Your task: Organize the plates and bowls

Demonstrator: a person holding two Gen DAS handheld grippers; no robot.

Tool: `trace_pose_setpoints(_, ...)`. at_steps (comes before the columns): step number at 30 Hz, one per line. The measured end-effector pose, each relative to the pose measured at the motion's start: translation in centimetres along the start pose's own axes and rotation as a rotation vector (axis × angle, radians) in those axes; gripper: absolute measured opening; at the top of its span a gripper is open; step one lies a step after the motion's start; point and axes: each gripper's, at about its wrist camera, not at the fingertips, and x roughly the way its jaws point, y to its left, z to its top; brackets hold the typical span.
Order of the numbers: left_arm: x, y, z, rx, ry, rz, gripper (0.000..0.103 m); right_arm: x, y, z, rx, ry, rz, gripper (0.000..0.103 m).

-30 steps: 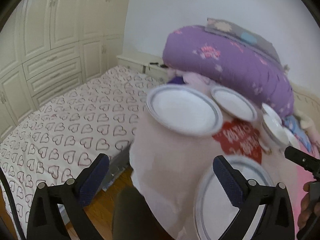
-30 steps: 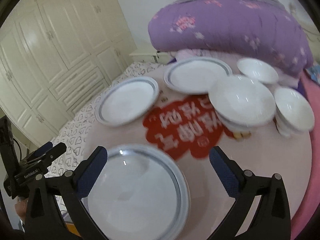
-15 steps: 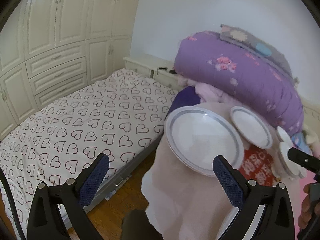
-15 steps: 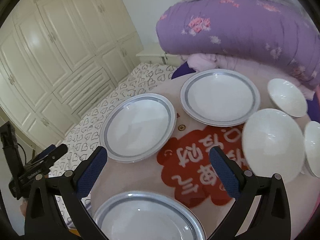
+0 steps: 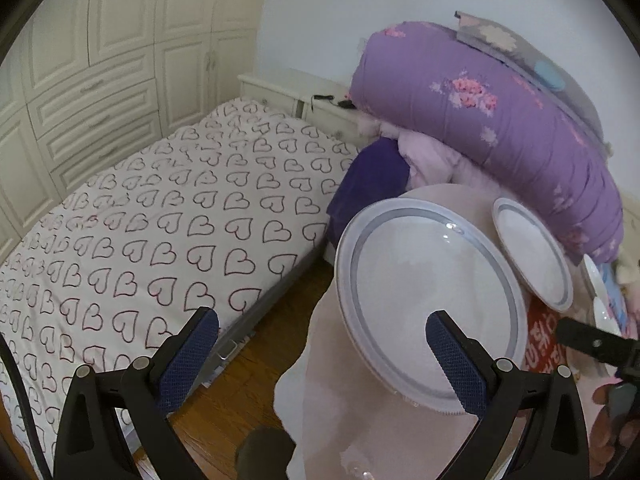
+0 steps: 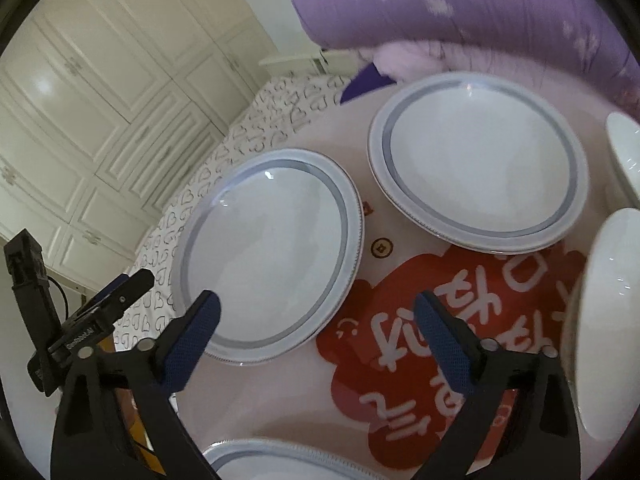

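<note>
A round table with a pink cloth [image 6: 280,408] holds three white plates with grey rims and some white bowls. In the right wrist view the left plate [image 6: 272,256] lies just ahead of my open, empty right gripper [image 6: 316,320]; a second plate [image 6: 480,160] lies behind it, a third plate [image 6: 288,460] at the near edge, and bowls [image 6: 612,320] stand at the right. In the left wrist view my open, empty left gripper [image 5: 320,340] hovers at the table's left edge, its right finger [image 5: 452,356] over the near plate [image 5: 424,296].
A bed with a heart-print sheet [image 5: 160,220] lies left of the table, over a wooden floor [image 5: 240,384]. A rolled purple quilt [image 5: 500,120] is piled behind the table. White wardrobes [image 5: 80,60] line the far wall. A red printed patch [image 6: 440,340] marks the cloth.
Both grippers have moved forward and leftward. The left plate has grown larger and nearer in both views. The near plate has slid almost out of the right wrist view.
</note>
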Motion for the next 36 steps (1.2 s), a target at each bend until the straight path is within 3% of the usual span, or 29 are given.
trace_pose_setpoints(3,2.1,0.1,1.6,-0.002,0.026,-0.008,0.099,1.2,-0.4,0.5,0.015,0.033,-0.008,0.087)
trace_pose_setpoints(9,4.7,0.6,2.5,0.009,0.075,-0.011,0.080,2.7,-0.5,1.3,0.016,0.065,-0.006,0.077)
trace_pose_setpoints(11,5.7,0.5,2.9,0.018,0.089,-0.011,0.071,3.1,-0.5,1.7,0.016,0.072,-0.003,0.074)
trace_pose_setpoints(16,8.1,0.3,3.5,0.027,0.158,-0.068,0.030,4.3,-0.3,2.4,0.019,0.085,-0.005,0.057)
trace_pose_setpoints(19,8.7,0.4,4.2,0.039,0.153,-0.098,0.018,4.7,-0.3,2.6,0.024,0.091,-0.010,0.050)
trace_pose_setpoints(23,9.0,0.5,4.4,0.059,0.147,-0.080,0.018,5.3,-0.9,2.5,0.041,0.094,-0.051,0.027)
trace_pose_setpoints(25,9.0,0.6,4.0,0.058,0.147,-0.085,0.018,5.1,-1.2,2.3,0.053,0.087,-0.061,0.021)
trace_pose_setpoints(36,6.0,0.4,1.5,0.043,0.082,-0.060,0.017,3.9,0.2,1.1,0.017,0.045,-0.049,0.020)
